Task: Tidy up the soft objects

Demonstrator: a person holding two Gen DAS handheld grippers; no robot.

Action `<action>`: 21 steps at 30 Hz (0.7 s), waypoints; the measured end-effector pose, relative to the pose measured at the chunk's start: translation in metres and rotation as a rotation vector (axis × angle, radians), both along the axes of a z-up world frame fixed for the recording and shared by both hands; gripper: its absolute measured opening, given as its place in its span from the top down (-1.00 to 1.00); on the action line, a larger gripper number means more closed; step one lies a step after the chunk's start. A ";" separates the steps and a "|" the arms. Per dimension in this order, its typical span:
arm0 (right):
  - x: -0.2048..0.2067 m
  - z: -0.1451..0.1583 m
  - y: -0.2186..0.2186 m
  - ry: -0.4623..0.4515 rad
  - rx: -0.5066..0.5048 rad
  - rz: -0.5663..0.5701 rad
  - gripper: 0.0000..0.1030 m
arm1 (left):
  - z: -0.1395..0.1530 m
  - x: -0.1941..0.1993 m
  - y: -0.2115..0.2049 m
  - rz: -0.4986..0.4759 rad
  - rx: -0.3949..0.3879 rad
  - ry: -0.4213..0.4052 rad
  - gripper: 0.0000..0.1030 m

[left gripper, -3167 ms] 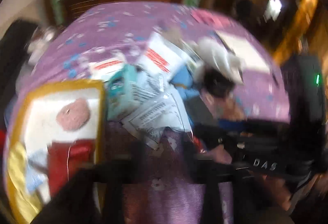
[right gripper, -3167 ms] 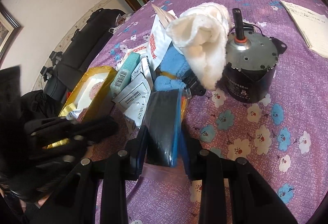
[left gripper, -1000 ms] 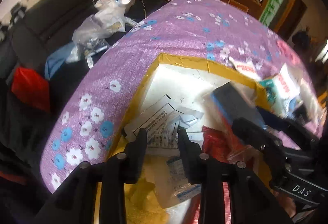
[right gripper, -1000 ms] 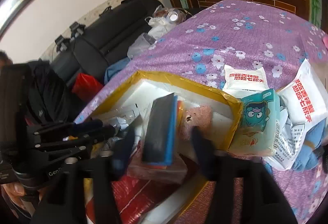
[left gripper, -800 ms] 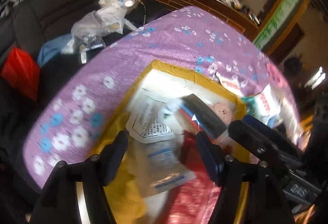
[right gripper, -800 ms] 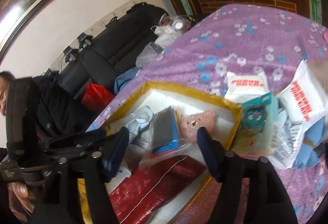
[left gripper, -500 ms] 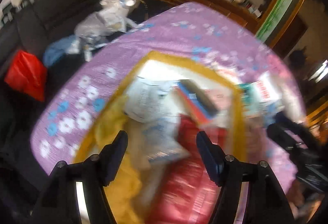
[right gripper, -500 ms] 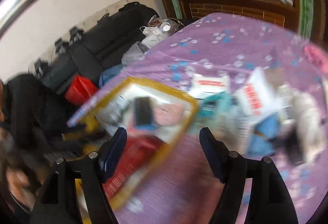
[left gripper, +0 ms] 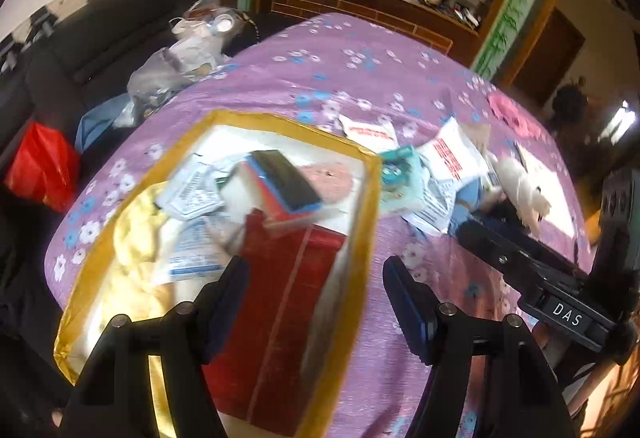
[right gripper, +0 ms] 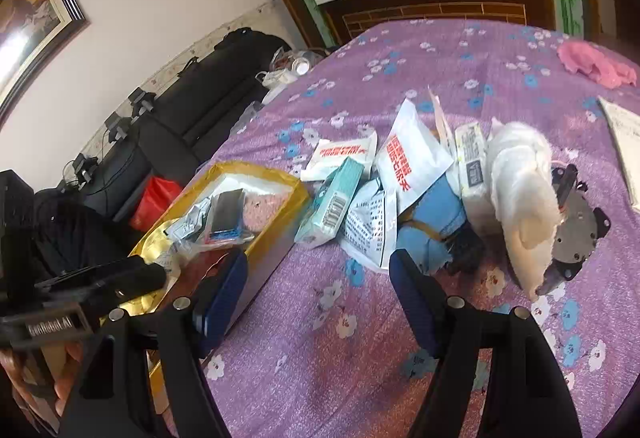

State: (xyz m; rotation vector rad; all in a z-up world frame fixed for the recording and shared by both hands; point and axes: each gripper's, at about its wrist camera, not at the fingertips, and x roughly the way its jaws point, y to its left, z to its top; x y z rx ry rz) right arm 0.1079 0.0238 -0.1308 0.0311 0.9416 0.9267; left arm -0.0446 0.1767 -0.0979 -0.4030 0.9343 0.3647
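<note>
A yellow-rimmed box (left gripper: 362,222) (right gripper: 298,197) sits on the purple flowered cloth. In it lie a black-and-blue sponge pack (left gripper: 286,179) (right gripper: 226,215), a pink puff (left gripper: 336,177), paper packets, a yellow cloth and a red bag (left gripper: 280,302). A pile lies to the right of the box: a teal pack (right gripper: 334,205), white packets (right gripper: 412,153), a blue cloth (right gripper: 432,222) and a white towel (right gripper: 520,189). My left gripper (left gripper: 316,290) is open and empty above the box's near end. My right gripper (right gripper: 320,290) is open and empty over the cloth, just before the pile.
A grey motor (right gripper: 576,230) lies under the towel's right side. A pink cloth (right gripper: 596,65) and a paper sheet (right gripper: 624,141) lie far right. A black sofa (right gripper: 200,97) with bags stands left of the table, and a cluttered wooden cabinet (right gripper: 432,1) behind.
My right gripper let go of the sponge pack into the box, opened and swung right toward the pile. My left gripper opened, leaving the paper packet in the box, and drew back.
</note>
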 end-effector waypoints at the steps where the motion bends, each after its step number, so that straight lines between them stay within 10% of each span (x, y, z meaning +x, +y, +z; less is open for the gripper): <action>1: 0.001 0.000 0.000 0.000 -0.001 -0.001 -0.42 | 0.000 0.003 -0.003 -0.012 0.001 0.000 -0.41; 21: 0.022 0.010 -0.041 0.077 0.112 -0.102 -0.31 | 0.000 0.074 -0.025 -0.164 0.054 0.045 -0.40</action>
